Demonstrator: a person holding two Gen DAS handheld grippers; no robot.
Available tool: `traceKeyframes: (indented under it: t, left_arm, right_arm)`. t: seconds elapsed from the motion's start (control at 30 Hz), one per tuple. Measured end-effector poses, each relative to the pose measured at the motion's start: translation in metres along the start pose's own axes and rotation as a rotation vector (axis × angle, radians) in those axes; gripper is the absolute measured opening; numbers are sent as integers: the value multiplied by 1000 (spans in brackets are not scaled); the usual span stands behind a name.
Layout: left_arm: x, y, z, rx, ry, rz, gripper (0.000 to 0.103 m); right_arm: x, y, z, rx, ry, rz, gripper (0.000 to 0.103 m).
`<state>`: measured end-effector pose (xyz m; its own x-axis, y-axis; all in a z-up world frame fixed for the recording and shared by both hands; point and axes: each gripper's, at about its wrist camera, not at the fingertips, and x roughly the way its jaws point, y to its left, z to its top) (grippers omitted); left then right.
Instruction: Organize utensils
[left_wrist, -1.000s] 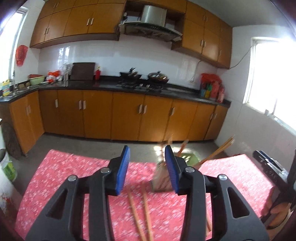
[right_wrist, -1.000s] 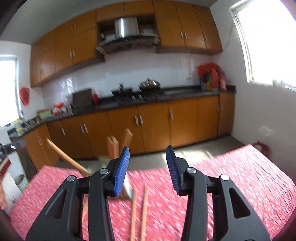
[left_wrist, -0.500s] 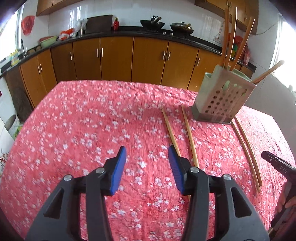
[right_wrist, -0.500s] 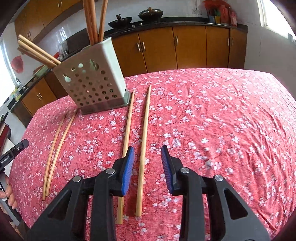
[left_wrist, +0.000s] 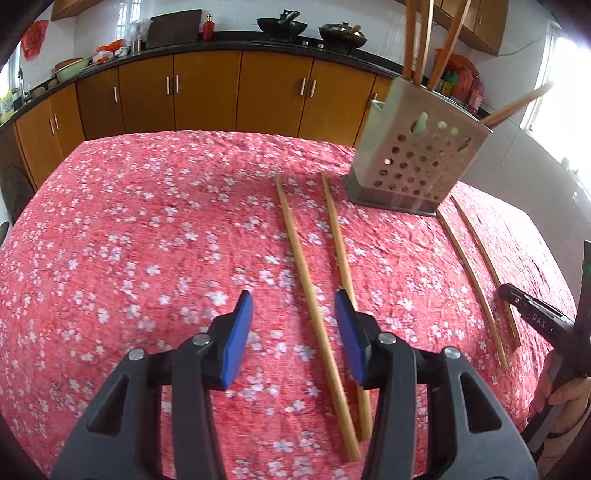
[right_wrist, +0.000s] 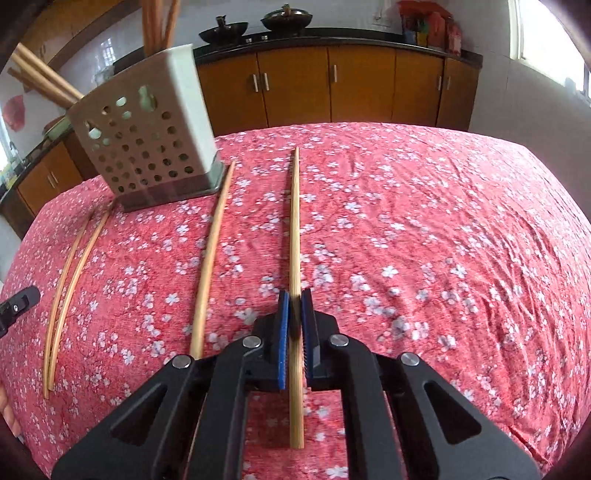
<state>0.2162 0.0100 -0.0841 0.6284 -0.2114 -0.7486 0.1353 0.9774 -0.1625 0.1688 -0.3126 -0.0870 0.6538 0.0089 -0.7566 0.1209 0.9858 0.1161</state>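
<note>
Four loose wooden chopsticks lie on a red flowered tablecloth (left_wrist: 129, 240) beside a perforated metal utensil holder (left_wrist: 413, 162) with several chopsticks standing in it. My left gripper (left_wrist: 292, 295) hangs low over the pair left of the holder. Its jaws are closing, with one chopstick (left_wrist: 295, 240) lying between the pads, untouched. The other chopstick (left_wrist: 334, 221) runs under the right finger. My right gripper (right_wrist: 294, 306) is shut on the rightmost chopstick (right_wrist: 294, 221), near its close end. Its neighbour (right_wrist: 210, 254) lies just to the left.
The holder (right_wrist: 147, 147) stands at the far left in the right wrist view, a thin chopstick pair (right_wrist: 70, 266) beside it. A hand holding the right gripper (left_wrist: 535, 321) shows at the left wrist view's right edge. Kitchen cabinets (left_wrist: 240, 92) stand beyond the table.
Both grippers dropped from facing the kitchen cabinets down to the tablecloth. The right jaws closed onto a chopstick. The left gripper came down over the left pair.
</note>
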Motion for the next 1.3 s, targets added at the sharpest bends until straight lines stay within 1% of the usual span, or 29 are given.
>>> traceKeyframes:
  t: [0.03,0.07,0.17,0.2,0.27,0.3,0.4,0.53,0.6,0.67,0.77,0.83,0.9,0.97,1.13,1.3]
  left_arm:
    - [3,-4,-1,10,12,-2,38]
    - [5,-7,-2,17,20,0,37]
    - [13,-14,-5,48,41,31,29]
    - [17,-17,-7,60,53,47,24]
    - [19,-20,-8,81,43,85,16]
    - [21,-22,-7,97,40,116,9]
    - [26,-11,1,70,34,137,8]
    - [35,12,17,23,16,173,9]
    - [37,22,21,-8,12,151,11]
    - [38,25,24,-18,11,134,13]
    - [39,23,25,-1,12,122,20]
    - [41,19,26,27,17,124,29]
    - [43,14,26,45,21,127,32]
    - [43,11,25,56,23,140,33]
    - [42,19,26,10,14,96,33]
    - [38,21,24,8,13,98,33]
  right_arm:
    - [-1,-5,0,11,0,-3,7]
    - [-2,-8,0,14,0,-6,7]
    - [-4,-13,-1,9,-1,-10,7]
    - [-5,-14,-2,8,-3,-12,7]
    - [-4,-16,-2,6,-3,-13,7]
    - [-4,-16,-2,5,-5,-14,8]
    - [-6,-18,-1,4,-7,-10,7]
    - [3,-13,6,-5,-6,-18,8]
    - [8,-13,12,-12,-5,-27,8]
    - [11,-13,16,-17,-4,-35,8]
    - [14,-16,20,-9,-4,-31,8]
    - [15,-17,21,-7,-3,-29,8]
    - [16,-17,22,-7,-3,-29,8]
    - [16,-17,22,-7,-3,-30,8]
    - [16,-17,22,-4,-3,-26,8]
    - [17,-16,23,-2,-3,-25,8]
